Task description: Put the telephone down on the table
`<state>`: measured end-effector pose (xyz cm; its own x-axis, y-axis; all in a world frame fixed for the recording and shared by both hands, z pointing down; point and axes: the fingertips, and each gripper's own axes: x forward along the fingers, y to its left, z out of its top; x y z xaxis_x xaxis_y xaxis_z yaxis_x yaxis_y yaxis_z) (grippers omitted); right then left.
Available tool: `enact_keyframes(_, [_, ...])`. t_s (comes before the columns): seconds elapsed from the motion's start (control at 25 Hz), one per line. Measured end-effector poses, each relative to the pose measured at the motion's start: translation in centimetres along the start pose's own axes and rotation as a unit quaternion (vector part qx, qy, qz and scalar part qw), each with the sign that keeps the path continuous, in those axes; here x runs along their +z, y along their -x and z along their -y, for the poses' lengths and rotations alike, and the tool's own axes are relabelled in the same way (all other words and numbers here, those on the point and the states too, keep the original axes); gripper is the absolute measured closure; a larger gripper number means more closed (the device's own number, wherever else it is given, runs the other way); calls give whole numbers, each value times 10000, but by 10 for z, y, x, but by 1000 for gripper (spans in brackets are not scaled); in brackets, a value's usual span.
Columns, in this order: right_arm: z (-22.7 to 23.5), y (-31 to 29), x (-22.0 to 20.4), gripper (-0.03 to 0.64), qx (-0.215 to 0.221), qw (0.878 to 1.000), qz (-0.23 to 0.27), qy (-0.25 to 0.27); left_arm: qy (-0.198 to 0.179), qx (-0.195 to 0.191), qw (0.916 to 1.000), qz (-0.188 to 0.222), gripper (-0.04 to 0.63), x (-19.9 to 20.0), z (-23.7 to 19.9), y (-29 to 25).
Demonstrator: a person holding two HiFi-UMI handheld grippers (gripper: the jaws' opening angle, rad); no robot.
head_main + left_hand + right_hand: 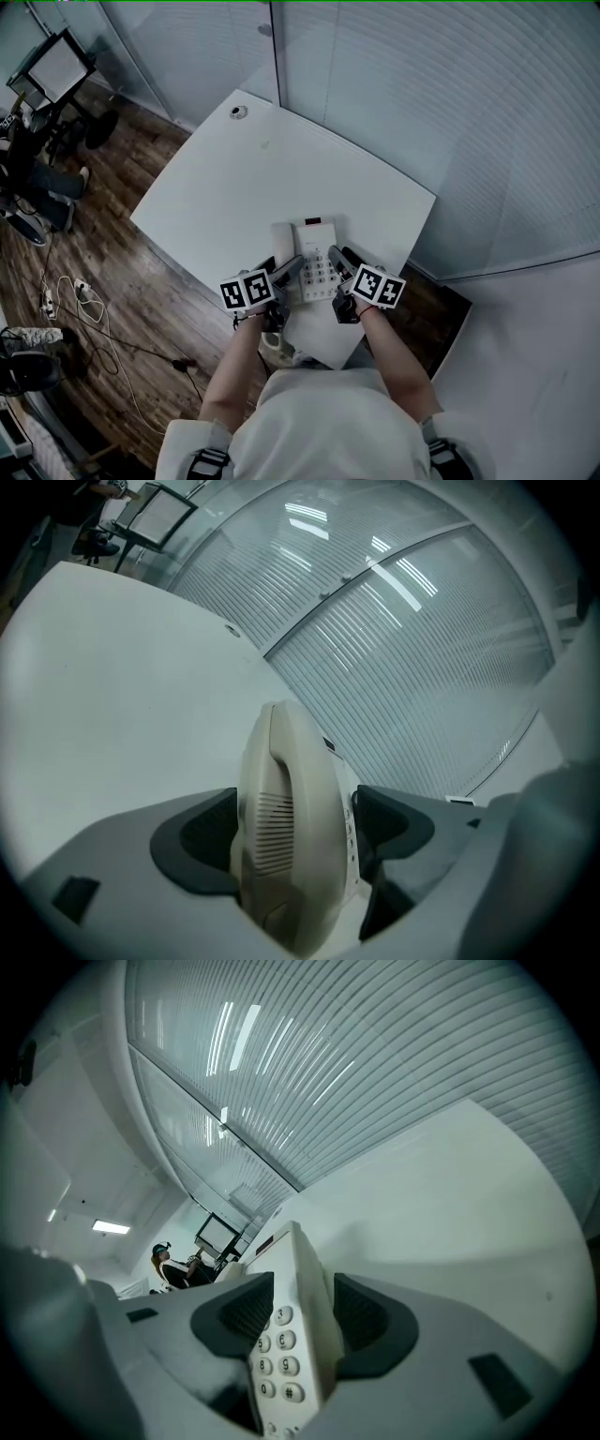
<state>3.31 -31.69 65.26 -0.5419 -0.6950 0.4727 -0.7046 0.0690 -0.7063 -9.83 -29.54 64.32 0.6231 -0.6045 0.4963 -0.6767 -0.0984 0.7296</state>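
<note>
One smooth white bench (234,187) with rounded corners stands on a plank floor (131,281). At its near edge is one boxy cream plastic telephone (314,246); whether it rests on the top I can't tell. Two grey tools clamp it: the left tool (289,268) across its curved, grilled handset (282,242), the right tool (336,257) across the round-keyed edge.

A white table (234,187) stands on a dark wood-plank floor (141,281) beside ribbed frosted glass walls (422,94). A light panel (53,67) and loose cables (89,305) occupy the left.
</note>
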Motion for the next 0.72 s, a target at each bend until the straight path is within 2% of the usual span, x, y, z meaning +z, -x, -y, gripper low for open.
enact_keyframes(0.32, [-7, 24, -7, 423, -75, 9996, 193, 199, -93, 22, 9999, 35, 181, -16, 8, 23])
enact_keyframes(0.48, [-19, 37, -11, 436, 59, 9996, 254, 115, -191, 175, 9996, 106, 250, -24, 11, 34])
enact_keyframes(0.64, [-28, 46, -18, 457, 96, 9994, 277, 200, -180, 233, 9994, 158, 285, -31, 13, 43])
enact_keyframes(0.72, [-31, 51, -23, 468, 78, 9993, 249, 274, -149, 319, 9992, 194, 346, -34, 13, 48])
